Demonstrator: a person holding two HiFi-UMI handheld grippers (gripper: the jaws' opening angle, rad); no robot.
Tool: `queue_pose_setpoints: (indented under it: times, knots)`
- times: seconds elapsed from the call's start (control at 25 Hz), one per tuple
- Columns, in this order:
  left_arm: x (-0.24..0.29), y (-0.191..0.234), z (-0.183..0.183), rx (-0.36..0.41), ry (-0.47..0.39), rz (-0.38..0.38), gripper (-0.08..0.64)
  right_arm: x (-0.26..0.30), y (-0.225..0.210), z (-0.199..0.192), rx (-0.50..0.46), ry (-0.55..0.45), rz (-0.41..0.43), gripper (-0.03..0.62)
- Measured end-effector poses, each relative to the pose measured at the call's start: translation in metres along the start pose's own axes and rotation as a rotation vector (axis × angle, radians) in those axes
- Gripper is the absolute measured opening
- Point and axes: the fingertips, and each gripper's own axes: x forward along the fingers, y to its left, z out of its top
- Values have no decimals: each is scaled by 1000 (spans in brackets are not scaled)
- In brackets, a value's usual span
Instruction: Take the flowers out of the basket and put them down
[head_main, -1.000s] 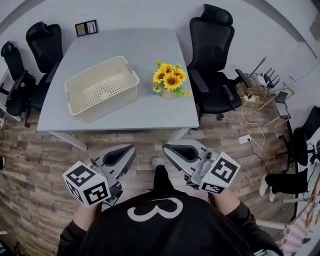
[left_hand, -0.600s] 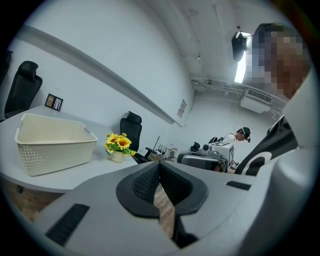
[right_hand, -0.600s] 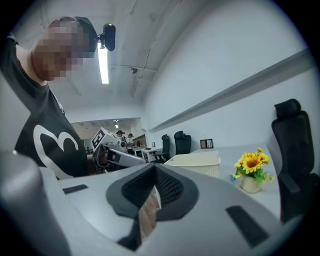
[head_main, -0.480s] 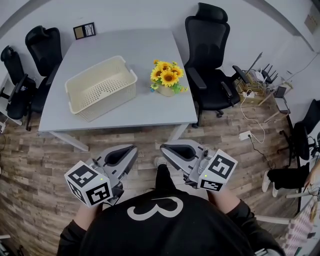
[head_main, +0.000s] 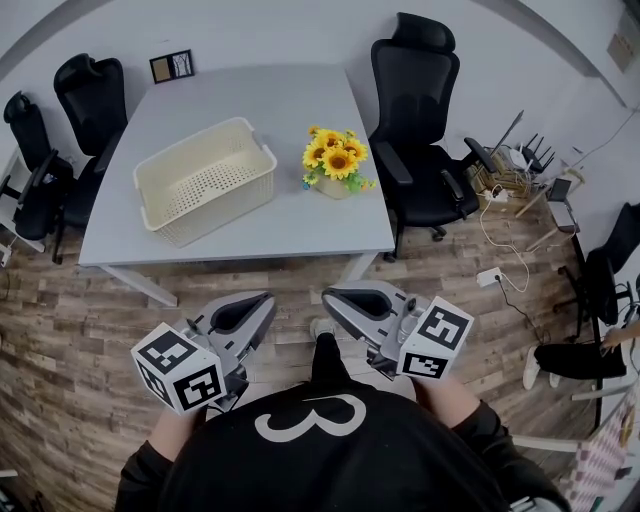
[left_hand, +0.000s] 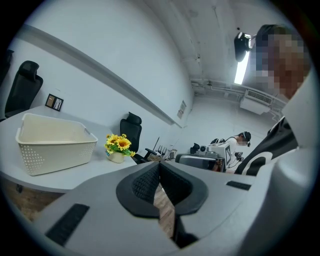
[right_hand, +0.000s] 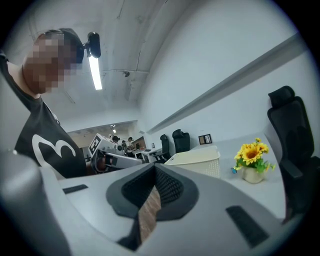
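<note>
Head view, item by item.

- Table (head_main: 250, 90): grey, far from me across a strip of wood floor (head_main: 60, 330).
- Basket (head_main: 225, 208): cream, perforated, on the left part of the table; nothing visible inside it.
- Flowers (head_main: 337, 160): yellow bunch in a small pale pot, upright on the table, just right of the basket and apart from it, near the right edge.
- Chair (head_main: 420, 90): black, at the table's right side, behind the flowers.
- My left gripper (head_main: 262, 300): held low near my body, well short of the table; its own view shows the pads together with nothing between them.
- My right gripper (head_main: 332, 296): beside the left, equally low; jaws likewise closed and empty.

Step in hand, as I judge it: none active. The flowers already stand outside the basket, so the task looks complete. A next move calls for nothing beyond keeping both grippers clear of the table.
</note>
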Motion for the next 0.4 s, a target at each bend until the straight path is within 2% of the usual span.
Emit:
queue_pose_setpoints:
  times: [0.4]
  knots:
    - [3,7,3,-9,-6,-3,12,4,-7,2,26,-10,0,9]
